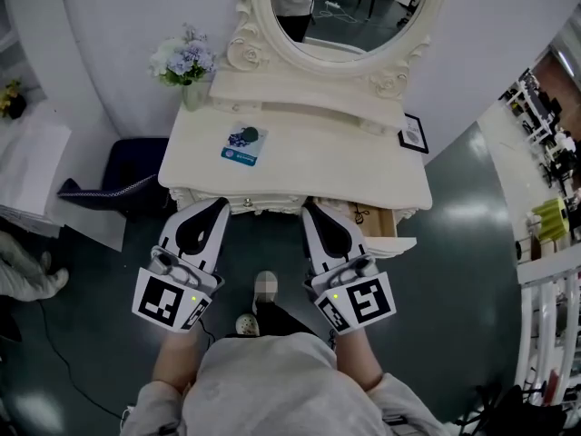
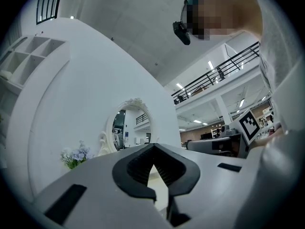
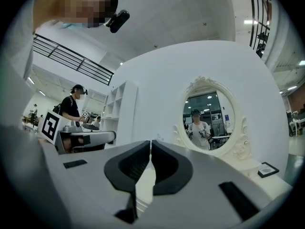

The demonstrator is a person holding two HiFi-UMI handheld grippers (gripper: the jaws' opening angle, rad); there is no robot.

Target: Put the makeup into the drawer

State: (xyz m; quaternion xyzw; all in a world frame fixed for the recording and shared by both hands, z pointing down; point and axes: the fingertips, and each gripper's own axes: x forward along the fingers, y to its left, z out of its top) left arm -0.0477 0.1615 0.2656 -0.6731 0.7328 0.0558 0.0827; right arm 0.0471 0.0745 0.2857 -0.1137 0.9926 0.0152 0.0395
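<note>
In the head view the makeup (image 1: 243,143), a blue-and-white pack with a dark round compact on it, lies on the left part of the cream dressing table's top (image 1: 318,153). At the table's right front a drawer (image 1: 379,219) stands pulled out, showing its brown inside. My left gripper (image 1: 221,203) is shut and empty, its tips at the table's front edge, below the makeup. My right gripper (image 1: 305,207) is also shut and empty, just left of the open drawer. Both gripper views show closed jaws with nothing between them: left gripper (image 2: 153,147), right gripper (image 3: 150,142).
An oval mirror (image 1: 349,7) rises at the table's back, with a vase of flowers (image 1: 184,62) at its left and a small framed card (image 1: 414,133) at the right edge. A dark blue seat with cloth (image 1: 118,180) and a white table (image 1: 32,166) stand at the left.
</note>
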